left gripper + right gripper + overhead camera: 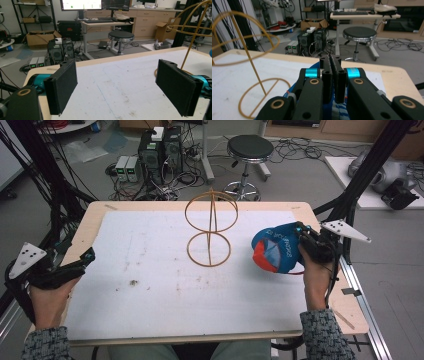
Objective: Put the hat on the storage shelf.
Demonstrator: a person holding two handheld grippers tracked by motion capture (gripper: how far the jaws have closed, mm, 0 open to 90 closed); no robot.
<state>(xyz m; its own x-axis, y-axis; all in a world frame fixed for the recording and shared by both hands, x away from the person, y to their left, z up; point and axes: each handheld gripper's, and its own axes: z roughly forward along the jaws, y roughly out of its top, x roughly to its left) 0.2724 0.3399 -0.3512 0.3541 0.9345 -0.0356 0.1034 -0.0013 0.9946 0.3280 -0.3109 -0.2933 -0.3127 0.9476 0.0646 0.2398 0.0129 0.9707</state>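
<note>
R tongs (300, 237) clamped on blue cap (274, 247) | L tongs (82, 260) wide open, empty | wire stand (210, 227) sits just left of your R tongs, far from L | R nearer.

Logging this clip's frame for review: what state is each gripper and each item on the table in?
left gripper: open, empty, at the table's left edge.
right gripper: shut on the blue cap.
blue cap: held at the table's right side.
wire stand: upright at mid-table, nothing on it.
table: white mat, lightly stained.
</note>
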